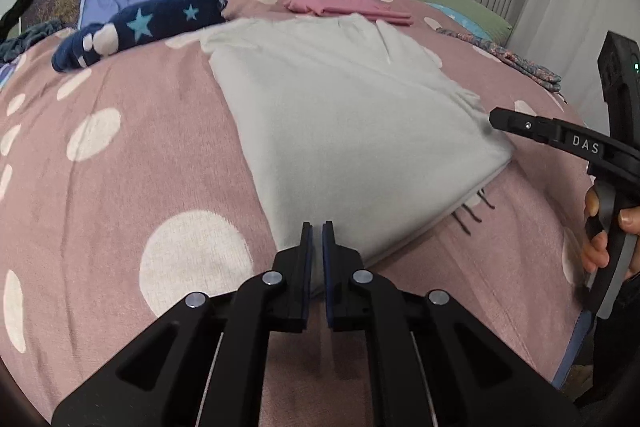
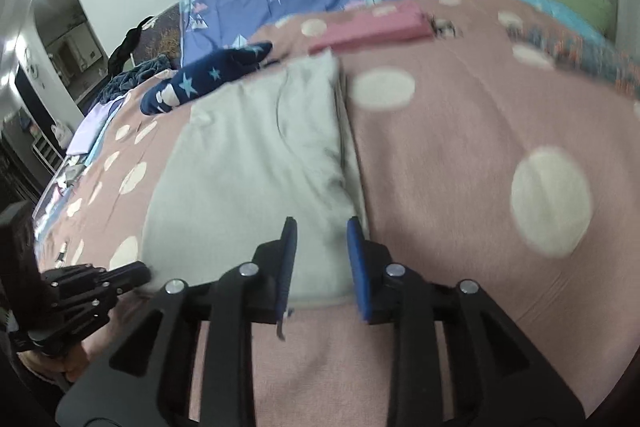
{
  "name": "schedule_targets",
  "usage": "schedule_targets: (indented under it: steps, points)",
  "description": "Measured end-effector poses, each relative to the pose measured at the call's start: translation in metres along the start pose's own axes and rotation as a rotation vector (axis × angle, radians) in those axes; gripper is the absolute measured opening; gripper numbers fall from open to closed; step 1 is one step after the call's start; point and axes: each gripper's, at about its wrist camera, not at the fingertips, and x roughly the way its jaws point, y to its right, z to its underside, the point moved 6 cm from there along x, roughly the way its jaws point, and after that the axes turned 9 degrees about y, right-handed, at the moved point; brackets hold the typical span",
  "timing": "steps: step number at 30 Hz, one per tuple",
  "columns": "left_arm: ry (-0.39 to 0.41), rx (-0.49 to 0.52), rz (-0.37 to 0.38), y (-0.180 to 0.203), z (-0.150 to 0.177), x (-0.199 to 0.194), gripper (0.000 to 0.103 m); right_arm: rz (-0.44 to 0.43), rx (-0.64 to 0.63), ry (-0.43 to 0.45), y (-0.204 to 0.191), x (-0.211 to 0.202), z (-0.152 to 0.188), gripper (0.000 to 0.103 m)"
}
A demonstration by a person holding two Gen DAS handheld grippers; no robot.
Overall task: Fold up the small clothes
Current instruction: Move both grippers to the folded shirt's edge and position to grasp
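Grippers hover over our folded white garment [image 1: 340, 131] on the dotted pink bedspread [image 1: 120, 167]: left gripper [image 1: 317, 227] closed empty, right gripper [image 2: 322, 223] parted.

- My pale grey-white garment [image 1: 340, 131] lies folded flat on the pink dotted bedspread [image 1: 120, 187].
- A folded pink garment [image 1: 352, 9] lies beyond it.
- A navy star-print garment [image 1: 136, 27] lies crumpled nearby.

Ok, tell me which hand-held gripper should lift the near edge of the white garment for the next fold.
Probably the left. The left hand-held gripper is already closed at the white garment's near hem, apparently pinching it. The right hand-held gripper stands open over the near right corner, gripping nothing.
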Motion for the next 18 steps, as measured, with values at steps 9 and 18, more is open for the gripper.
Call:
schedule_targets:
  steps: [9,18]
  points:
    - [0.028,0.039,-0.034,0.001,-0.014,0.006,0.008,-0.084,-0.054,0.006,-0.021,0.02,-0.025,0.024]
    - [-0.002,0.012,0.02,-0.007,-0.003,0.019,0.014,-0.027,-0.075,-0.109,-0.008,0.061,-0.018,0.017]
